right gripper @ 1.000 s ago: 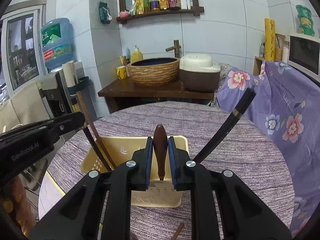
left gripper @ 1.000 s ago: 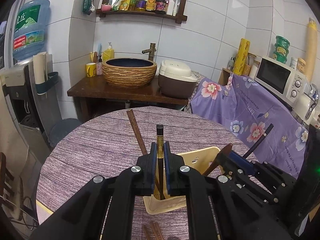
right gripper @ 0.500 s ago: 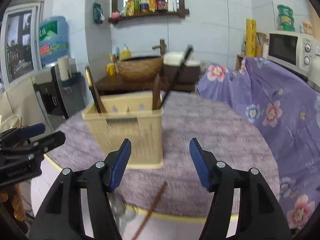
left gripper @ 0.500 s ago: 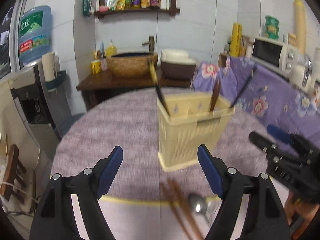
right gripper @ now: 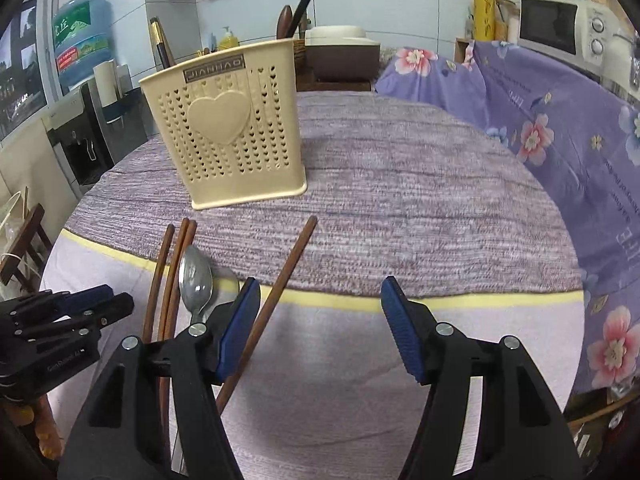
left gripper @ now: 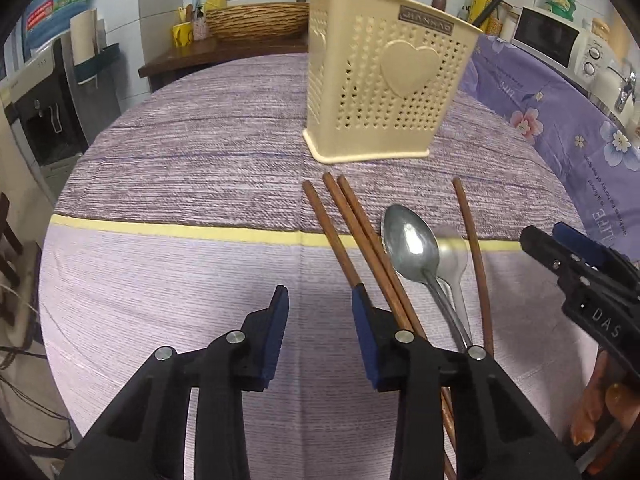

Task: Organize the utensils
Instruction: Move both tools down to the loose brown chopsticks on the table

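A cream perforated utensil holder (left gripper: pixel 384 76) (right gripper: pixel 228 128) stands on the purple tablecloth; dark chopsticks and a wooden handle stick out of its top. In front of it lie three brown chopsticks (left gripper: pixel 348 232) side by side, two metal spoons (left gripper: pixel 412 244), one over the other, and a lone chopstick (left gripper: pixel 472 248) (right gripper: pixel 288 264). My left gripper (left gripper: pixel 320 300) hovers low, just left of the three chopsticks; its jaws are closing with nothing between them. My right gripper (right gripper: pixel 320 288) has its jaws opening; the lone chopstick lies between them beside the left pad, not pressed.
A purple floral cloth (right gripper: pixel 560 128) covers furniture on the right, with a microwave (left gripper: pixel 560 40) on it. Behind the table stand a woven basin (left gripper: pixel 256 20), a rice cooker (right gripper: pixel 340 52) and a water dispenser (right gripper: pixel 80 40). The round table's edge curves close at the left.
Both grippers let go of the utensils they held over the holder, drew back and sank toward the table before it. The left jaws are narrower than half a second ago.
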{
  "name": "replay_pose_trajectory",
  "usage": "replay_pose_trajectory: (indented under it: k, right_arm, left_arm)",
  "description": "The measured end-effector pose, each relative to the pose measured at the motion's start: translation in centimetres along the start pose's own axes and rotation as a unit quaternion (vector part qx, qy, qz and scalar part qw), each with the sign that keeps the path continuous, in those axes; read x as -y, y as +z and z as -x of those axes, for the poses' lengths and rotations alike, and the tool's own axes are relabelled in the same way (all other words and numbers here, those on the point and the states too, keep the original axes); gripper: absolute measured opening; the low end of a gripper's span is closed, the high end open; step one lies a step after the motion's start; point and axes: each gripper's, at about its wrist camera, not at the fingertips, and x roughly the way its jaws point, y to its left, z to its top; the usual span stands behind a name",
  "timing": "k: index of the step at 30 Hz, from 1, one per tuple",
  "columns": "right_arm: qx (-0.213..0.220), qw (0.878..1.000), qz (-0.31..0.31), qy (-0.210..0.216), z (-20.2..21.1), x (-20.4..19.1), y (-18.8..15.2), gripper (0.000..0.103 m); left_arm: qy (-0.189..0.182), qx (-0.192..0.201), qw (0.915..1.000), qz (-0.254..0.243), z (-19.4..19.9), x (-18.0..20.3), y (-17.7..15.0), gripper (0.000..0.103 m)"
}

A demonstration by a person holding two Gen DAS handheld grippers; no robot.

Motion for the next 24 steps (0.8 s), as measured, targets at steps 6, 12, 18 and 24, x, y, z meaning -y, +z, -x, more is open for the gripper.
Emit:
replay_pose_trajectory:
  k: [6,12,18,24]
  right_arm:
    - [-0.01,1.0,-0.006,0.0,-0.2,0.0,-0.6,0.064]
    - [-0.014,1.0,-0.004,0.004,-0.2,-0.4,-0.2,0.064]
    - [-0.02,1.0,0.01,0.004,-0.2,-1.0,-0.2,0.064]
    - [-0.068,0.998,0.015,0.004,-1.7,-2.5,-0.8,0.064]
  left_arm:
    - [0.0,-0.007,0.9999,-0.009,-0.6,1.4,-0.5,0.034]
    - [0.005,-0.008,0.9998,-0.019,-1.1,2.0,-0.4,0.034]
    - [0.016,-0.011,0.9996,-0.022,-0.6,0.5,-0.5,0.034]
    - [0.018,-0.009,0.9997,0.012,-0.3,-1.5,-0.6,0.034]
